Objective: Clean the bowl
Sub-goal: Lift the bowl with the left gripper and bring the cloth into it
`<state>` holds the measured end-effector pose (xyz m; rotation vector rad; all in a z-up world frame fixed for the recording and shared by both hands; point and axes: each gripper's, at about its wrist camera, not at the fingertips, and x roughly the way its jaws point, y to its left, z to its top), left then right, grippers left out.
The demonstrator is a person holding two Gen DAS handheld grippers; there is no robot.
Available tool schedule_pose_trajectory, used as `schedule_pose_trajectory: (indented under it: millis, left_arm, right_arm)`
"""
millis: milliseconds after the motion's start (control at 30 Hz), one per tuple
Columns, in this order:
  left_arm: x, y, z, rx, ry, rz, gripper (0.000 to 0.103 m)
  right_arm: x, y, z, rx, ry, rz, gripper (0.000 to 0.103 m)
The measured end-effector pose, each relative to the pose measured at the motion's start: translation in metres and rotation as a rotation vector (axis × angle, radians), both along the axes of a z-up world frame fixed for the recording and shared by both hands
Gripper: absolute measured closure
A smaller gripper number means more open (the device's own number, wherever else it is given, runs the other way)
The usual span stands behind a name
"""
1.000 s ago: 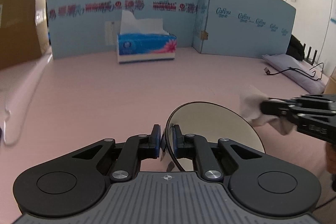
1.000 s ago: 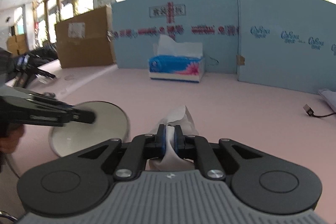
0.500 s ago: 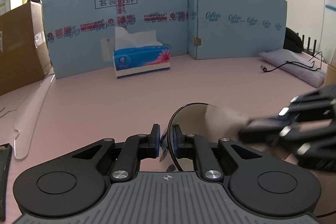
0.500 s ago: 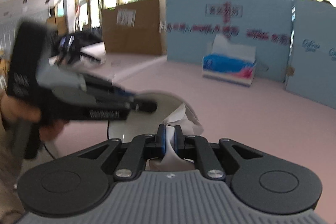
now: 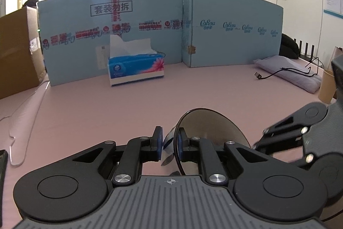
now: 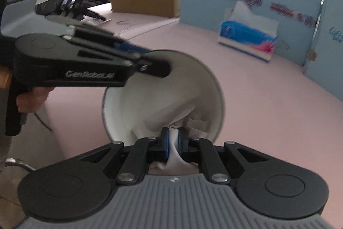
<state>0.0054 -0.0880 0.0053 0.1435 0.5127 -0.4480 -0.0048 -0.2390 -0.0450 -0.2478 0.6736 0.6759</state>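
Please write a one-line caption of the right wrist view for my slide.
Right gripper presses a white tissue into the tilted bowl held at its rim by the left gripper.

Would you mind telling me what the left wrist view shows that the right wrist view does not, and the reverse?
Only the left wrist view shows the black cable lying across the folded lilac cloth, and the left gripper clamped on the bowl rim edge-on.

Only the right wrist view shows the bowl's white inside, the tissue pressed into it by the right gripper, and the hand holding the left gripper.

Both show the bowl, the tissue box and the pink table.
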Motion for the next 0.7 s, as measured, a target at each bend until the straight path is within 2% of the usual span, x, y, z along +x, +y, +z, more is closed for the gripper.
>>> schedule_pose_trajectory:
  millis: [233, 333, 400, 567, 700]
  left_arm:
    - [0.001, -0.001, 0.0, 0.003, -0.004, -0.011, 0.085]
    - [0.0, -0.002, 0.0, 0.011, -0.009, -0.019, 0.085]
    - [-0.002, -0.002, 0.001, 0.013, -0.013, -0.029, 0.084]
    - [-0.002, -0.003, 0.0, 0.015, -0.018, -0.041, 0.084]
    - [-0.002, -0.005, 0.0, 0.024, -0.022, -0.048, 0.084]
  right_arm:
    - [0.011, -0.005, 0.005, 0.15, 0.18, 0.041, 0.092]
    - [0.013, -0.004, 0.009, 0.176, 0.214, 0.054, 0.092]
    - [0.01, -0.003, 0.011, 0.141, 0.204, 0.065, 0.092]
    - [0.0, 0.005, 0.015, -0.042, 0.118, 0.083, 0.092]
    - [-0.003, 0.01, 0.012, -0.141, 0.058, 0.099, 0.093]
